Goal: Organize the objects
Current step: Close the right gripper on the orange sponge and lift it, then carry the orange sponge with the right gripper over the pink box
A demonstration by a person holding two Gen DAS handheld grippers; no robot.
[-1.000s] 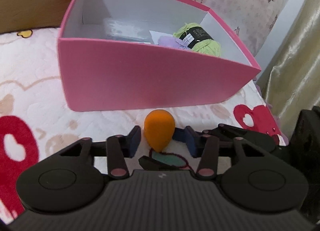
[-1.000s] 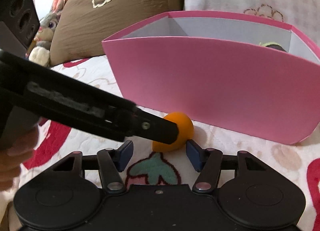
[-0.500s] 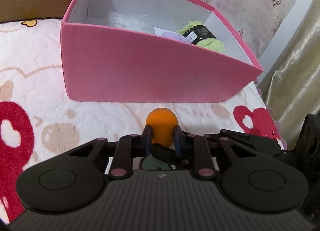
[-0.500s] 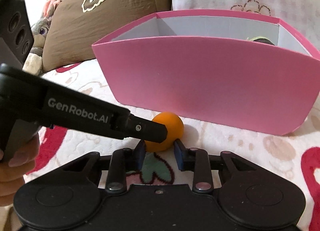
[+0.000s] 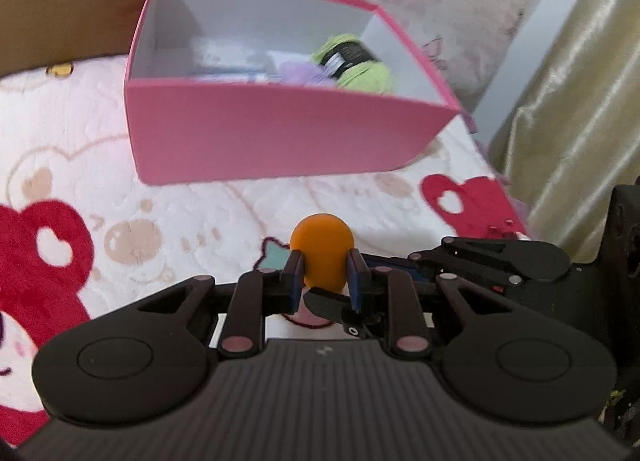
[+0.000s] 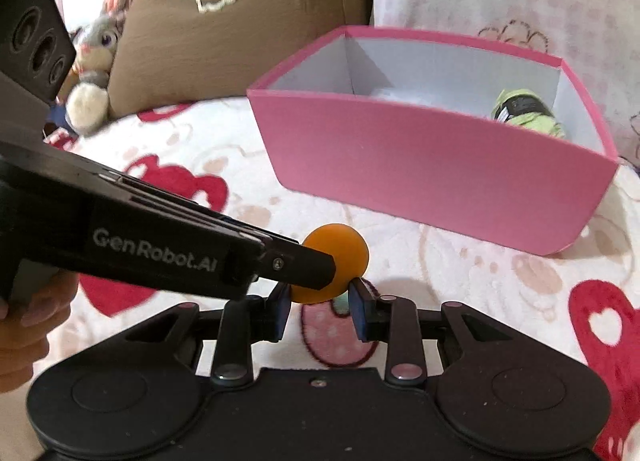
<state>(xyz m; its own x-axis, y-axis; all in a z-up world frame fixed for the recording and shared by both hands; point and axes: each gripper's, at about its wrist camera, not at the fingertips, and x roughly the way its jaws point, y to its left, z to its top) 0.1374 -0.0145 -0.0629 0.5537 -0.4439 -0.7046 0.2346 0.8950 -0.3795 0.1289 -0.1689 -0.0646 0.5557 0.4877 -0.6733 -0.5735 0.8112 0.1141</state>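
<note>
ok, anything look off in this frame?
One thing: both grippers crowd the same orange sponge. The left gripper is clamped on it, and the right gripper flanks it too; contact unclear. The pink box sits upright and undamaged.

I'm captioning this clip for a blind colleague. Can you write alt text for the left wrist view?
The left gripper is shut on an orange egg-shaped sponge, held above a white blanket printed with red hearts. Behind it stands an open pink box holding a green yarn skein and other blurred items; the right gripper reaches in from the right.
</note>
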